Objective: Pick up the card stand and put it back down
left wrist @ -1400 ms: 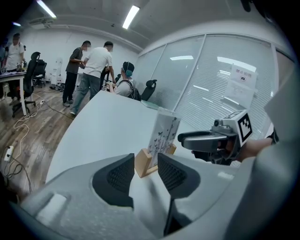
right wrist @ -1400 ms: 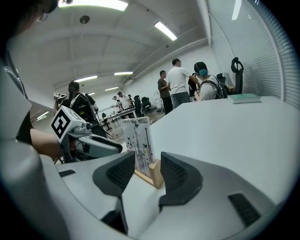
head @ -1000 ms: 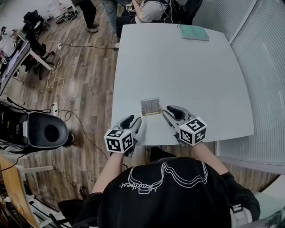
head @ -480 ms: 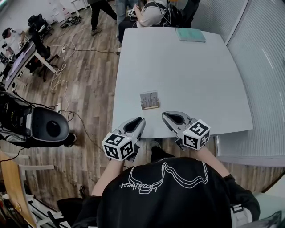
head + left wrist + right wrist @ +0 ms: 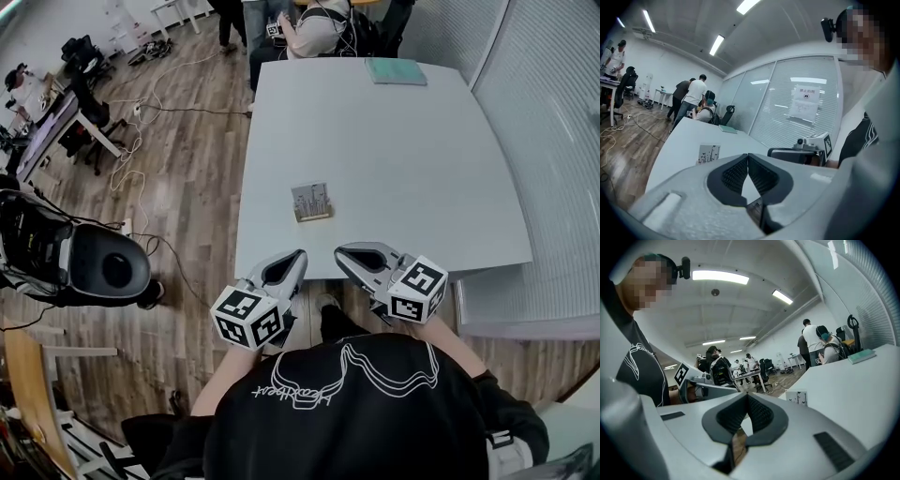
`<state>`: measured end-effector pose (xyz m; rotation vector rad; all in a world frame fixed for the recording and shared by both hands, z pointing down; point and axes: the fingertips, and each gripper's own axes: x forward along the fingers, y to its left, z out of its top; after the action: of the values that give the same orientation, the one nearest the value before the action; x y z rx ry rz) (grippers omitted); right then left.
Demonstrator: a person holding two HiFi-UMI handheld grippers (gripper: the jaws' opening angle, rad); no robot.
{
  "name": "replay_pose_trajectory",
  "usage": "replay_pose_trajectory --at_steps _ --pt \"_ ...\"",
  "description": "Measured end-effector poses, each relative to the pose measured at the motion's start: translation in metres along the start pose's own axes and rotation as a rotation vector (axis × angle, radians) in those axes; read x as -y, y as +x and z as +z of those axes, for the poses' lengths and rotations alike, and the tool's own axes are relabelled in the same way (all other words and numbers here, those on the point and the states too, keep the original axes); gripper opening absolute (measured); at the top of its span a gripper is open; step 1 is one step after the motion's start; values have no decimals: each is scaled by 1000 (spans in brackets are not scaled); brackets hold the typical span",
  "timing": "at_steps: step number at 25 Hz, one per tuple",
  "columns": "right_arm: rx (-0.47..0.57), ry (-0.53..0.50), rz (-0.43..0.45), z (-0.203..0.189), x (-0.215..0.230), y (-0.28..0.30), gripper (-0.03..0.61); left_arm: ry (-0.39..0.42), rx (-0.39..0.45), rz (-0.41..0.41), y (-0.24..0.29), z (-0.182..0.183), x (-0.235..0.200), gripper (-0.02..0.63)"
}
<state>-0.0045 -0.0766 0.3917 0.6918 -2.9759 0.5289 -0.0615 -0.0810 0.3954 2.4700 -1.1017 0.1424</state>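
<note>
Well beyond card stand point(image 5: 311, 202), teal book point(image 5: 394, 71)

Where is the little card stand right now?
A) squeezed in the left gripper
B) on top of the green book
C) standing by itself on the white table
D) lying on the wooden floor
C: the card stand stands on the table with nothing touching it, while the left gripper and the right gripper are both shut and empty, apart from it near the table's edge.
</note>
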Motion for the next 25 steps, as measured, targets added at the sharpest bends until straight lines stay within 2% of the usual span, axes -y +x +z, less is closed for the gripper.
replay_pose_trajectory --at_steps 9,25 --pt "5 46 -25 -11 -7 -15 6 13 -18 -41 -8 -10 26 15" --pt "7 63 -16 -23 -24 -20 6 -9 -22 -17 -27 -26 33 15"
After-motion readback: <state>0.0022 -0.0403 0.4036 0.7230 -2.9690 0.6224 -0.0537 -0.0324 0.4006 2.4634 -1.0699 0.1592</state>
